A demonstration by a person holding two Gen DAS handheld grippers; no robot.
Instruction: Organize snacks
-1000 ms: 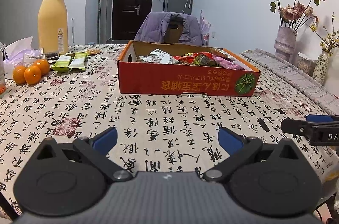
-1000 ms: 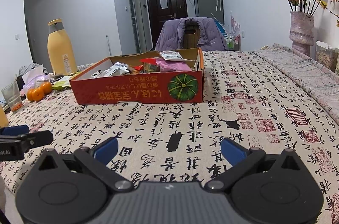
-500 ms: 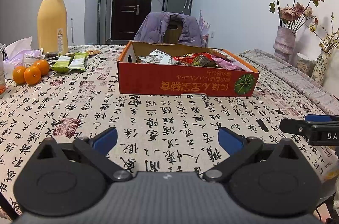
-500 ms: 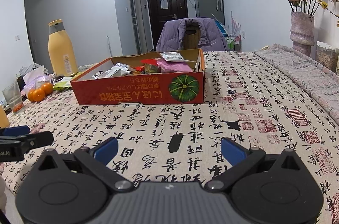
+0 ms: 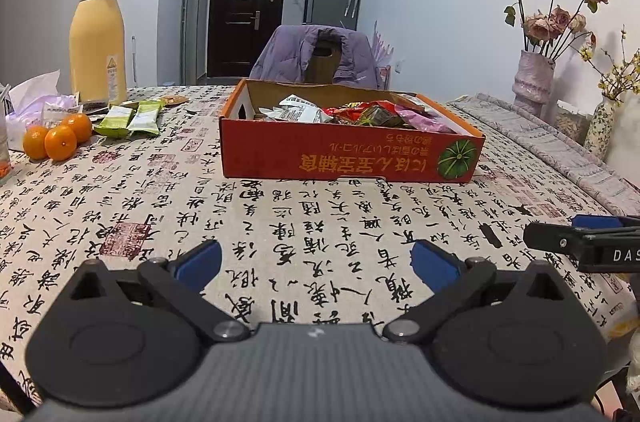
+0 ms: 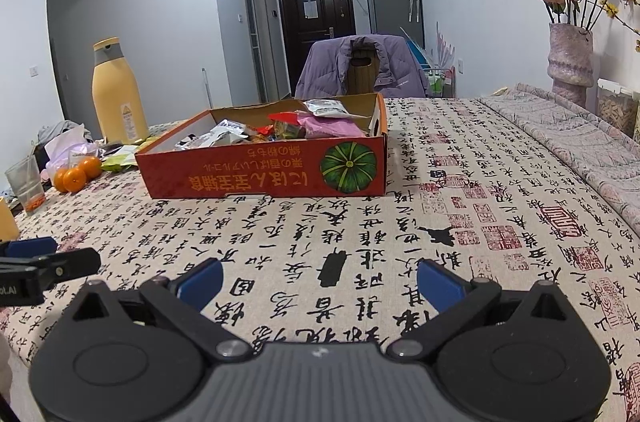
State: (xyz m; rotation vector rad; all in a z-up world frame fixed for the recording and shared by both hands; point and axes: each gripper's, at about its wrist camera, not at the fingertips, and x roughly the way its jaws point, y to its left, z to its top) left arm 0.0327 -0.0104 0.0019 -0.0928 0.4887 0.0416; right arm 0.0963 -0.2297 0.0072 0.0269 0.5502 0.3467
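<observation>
A red cardboard box [image 5: 348, 158] [image 6: 264, 174] stands in the middle of the table, filled with several mixed snack packets [image 5: 360, 114] [image 6: 288, 130]. Two green snack packets [image 5: 130, 118] lie loose on the table left of the box. My left gripper [image 5: 316, 262] is open and empty, low over the tablecloth well in front of the box. My right gripper [image 6: 320, 280] is open and empty too, beside the left one and equally short of the box. Each gripper's fingers show at the edge of the other's view: the right gripper's [image 5: 580, 242], the left gripper's [image 6: 48, 262].
Three oranges [image 5: 56, 140], a white plastic bag [image 5: 36, 98] and a tall yellow bottle [image 5: 97, 38] stand at the left. A plastic cup [image 6: 26, 184] sits at the left edge. Vases with flowers [image 5: 534, 84] stand at the right. A chair with a purple jacket [image 5: 320, 62] is behind the table.
Both views have shifted only slightly; the box looks a touch nearer in the right wrist view. Both grippers stay open and empty.
</observation>
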